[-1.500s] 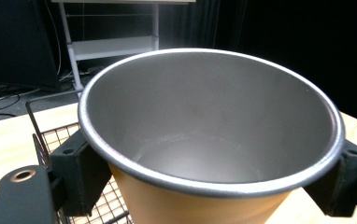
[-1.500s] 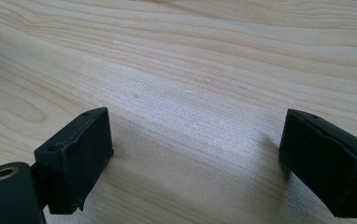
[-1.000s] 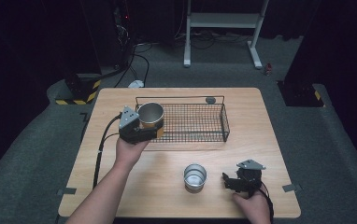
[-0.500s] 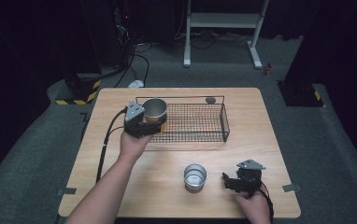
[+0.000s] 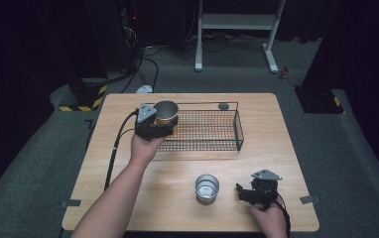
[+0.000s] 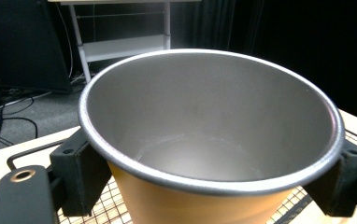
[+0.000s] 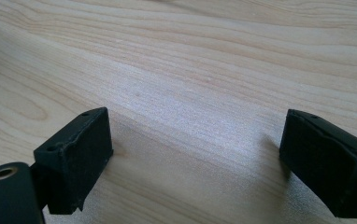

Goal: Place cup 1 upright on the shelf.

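At the near edge of the table (image 5: 128, 198), the right gripper (image 5: 257, 191) is rested low on the wood by the right hand (image 5: 269, 218), its jaws spread wide with nothing between them. Just to its left, a small metal cup (image 5: 207, 187) is stood upright, mouth up. Farther off, the left forearm is stretched forward and the left gripper (image 5: 154, 128) is held level, pinched on an orange cup (image 5: 166, 113). That cup is kept upright, mouth up, over the left end of the wire basket (image 5: 227, 130).
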A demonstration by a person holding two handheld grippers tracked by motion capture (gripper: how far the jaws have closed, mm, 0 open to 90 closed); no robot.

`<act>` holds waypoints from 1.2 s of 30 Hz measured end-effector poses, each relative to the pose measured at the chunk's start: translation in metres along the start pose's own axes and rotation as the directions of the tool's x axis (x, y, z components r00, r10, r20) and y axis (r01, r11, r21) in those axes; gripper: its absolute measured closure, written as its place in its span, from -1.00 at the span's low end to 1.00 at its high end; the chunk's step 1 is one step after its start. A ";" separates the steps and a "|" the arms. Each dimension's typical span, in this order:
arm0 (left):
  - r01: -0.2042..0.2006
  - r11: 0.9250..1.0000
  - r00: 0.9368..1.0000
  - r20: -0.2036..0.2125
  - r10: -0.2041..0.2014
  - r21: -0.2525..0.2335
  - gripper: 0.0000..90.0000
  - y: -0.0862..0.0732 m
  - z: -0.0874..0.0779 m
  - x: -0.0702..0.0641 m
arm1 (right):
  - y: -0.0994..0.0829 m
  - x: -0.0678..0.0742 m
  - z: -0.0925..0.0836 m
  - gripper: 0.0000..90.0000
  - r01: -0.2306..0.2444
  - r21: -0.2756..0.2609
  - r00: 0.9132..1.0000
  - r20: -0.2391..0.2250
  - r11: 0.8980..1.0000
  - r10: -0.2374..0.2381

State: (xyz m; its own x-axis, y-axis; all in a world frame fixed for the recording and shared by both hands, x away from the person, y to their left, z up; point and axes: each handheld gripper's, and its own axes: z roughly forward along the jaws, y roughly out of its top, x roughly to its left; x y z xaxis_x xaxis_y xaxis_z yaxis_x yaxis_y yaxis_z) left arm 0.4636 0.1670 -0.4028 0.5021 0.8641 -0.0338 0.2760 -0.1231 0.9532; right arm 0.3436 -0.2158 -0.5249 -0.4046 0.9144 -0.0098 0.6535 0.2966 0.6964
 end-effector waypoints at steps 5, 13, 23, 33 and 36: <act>0.001 1.000 1.000 -0.001 -0.001 0.012 -0.67 -0.001 0.007 0.000 | 0.000 0.000 0.000 -0.80 0.000 0.000 1.000 0.000 1.000 0.000; 0.005 1.000 1.000 -0.004 -0.005 0.031 -0.67 -0.002 0.019 0.002 | 0.000 0.000 0.000 -0.80 -0.003 0.000 1.000 0.000 1.000 0.003; 0.020 0.998 1.000 -0.021 -0.019 0.054 -0.67 -0.003 0.033 0.006 | 0.000 0.000 0.000 -0.80 0.000 0.000 1.000 0.000 1.000 0.000; 0.043 0.997 0.999 -0.024 -0.041 0.068 -0.67 0.002 0.044 0.009 | 0.000 0.000 0.000 -0.80 0.002 -0.001 1.000 0.000 1.000 -0.002; 0.039 0.995 0.999 -0.028 -0.036 0.094 -0.67 0.000 0.049 0.010 | 0.000 0.000 0.000 -0.80 0.000 0.000 1.000 0.000 1.000 0.000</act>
State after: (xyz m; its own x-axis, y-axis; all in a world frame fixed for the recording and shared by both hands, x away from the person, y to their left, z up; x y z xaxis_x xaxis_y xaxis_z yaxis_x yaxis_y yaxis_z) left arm 0.5086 0.1516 -0.4181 0.4684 0.8815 -0.0600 0.3712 -0.1347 0.9187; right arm 0.3436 -0.2158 -0.5250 -0.4044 0.9145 -0.0097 0.6534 0.2963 0.6966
